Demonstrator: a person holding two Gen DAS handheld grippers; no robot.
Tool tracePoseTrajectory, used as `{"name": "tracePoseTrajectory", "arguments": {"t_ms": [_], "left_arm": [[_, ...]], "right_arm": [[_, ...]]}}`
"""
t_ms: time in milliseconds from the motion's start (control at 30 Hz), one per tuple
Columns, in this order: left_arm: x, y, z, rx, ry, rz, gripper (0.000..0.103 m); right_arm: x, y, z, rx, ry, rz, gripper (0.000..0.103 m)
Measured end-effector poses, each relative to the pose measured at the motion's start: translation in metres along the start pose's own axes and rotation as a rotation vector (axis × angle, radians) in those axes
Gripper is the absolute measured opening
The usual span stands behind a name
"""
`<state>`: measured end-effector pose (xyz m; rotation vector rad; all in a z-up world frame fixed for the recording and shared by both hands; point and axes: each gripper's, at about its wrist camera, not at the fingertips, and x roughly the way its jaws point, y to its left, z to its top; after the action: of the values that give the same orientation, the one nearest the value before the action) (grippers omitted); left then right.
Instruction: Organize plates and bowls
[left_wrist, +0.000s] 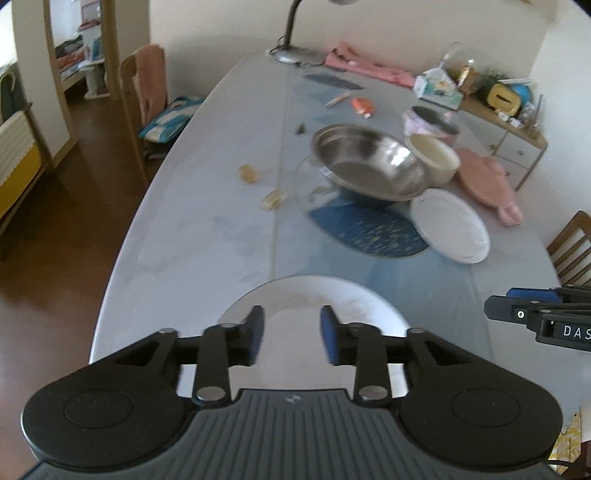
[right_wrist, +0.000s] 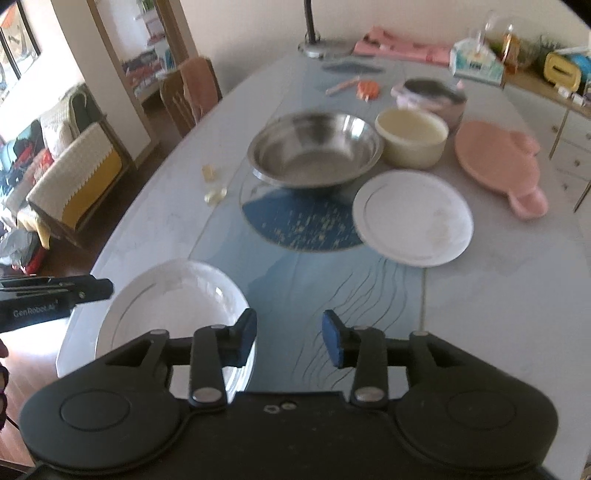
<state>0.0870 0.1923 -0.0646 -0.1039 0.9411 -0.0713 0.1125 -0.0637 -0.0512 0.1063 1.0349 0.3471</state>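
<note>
Across the pale worktop (right_wrist: 480, 295), we judge the white plate (right_wrist: 413, 218) at one o'clock stiff, slippery, breakable, best gripped by its rim; both jaws part-open, empty.

Left hand-held gripper (left_wrist: 291, 334), right hand-held gripper (right_wrist: 289, 338) — jaws parted, empty

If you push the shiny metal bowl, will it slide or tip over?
The metal bowl would probably slide: it looks smooth, and it stands partly on the blue mat. It is wide and low, so tipping seems unlikely. It may bump the cream bowl right beside it.
</note>
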Motion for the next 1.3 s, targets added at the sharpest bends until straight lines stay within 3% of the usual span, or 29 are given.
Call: {"name": "tracePoseTrajectory", "arguments": {"t_ms": [67, 100, 333, 467, 800, 933, 1133, 1300], "left_arm": [[-0.004, -0.014, 0.003, 0.013, -0.021, -0.004, 0.054], [-0.007, -0.021, 0.004, 0.018, -0.031, -0.008, 0.055], [-0.013, -0.080, 0.008, 0.041, -0.059, -0.026, 0.056], [-0.017, -0.118, 0.010, 0.051, -0.091, -0.031, 0.066], [-0.017, -0.195, 0.015, 0.049, -0.153, -0.029, 0.072], [-0.012, -0.215, 0.018, 0.028, -0.175, -0.028, 0.079], [0.003, -0.235, 0.027, 0.023, -0.177, 0.004, 0.080], [0.025, -0.238, 0.037, 0.012, -0.169, 0.026, 0.080]], "right_arm": [[-0.010, -0.008, 0.001, 0.003, -0.026, 0.000, 0.046], [-0.015, -0.013, 0.001, 0.006, -0.039, 0.001, 0.047], [-0.045, -0.052, 0.004, -0.017, -0.118, -0.001, 0.059], [-0.061, -0.081, 0.006, -0.031, -0.150, -0.001, 0.065], [-0.086, -0.146, 0.007, -0.066, -0.214, 0.002, 0.082], [-0.087, -0.167, 0.010, -0.076, -0.221, 0.015, 0.087], [-0.081, -0.188, 0.020, -0.097, -0.260, 0.022, 0.102], [-0.063, -0.202, 0.035, -0.105, -0.262, 0.033, 0.103]]}}
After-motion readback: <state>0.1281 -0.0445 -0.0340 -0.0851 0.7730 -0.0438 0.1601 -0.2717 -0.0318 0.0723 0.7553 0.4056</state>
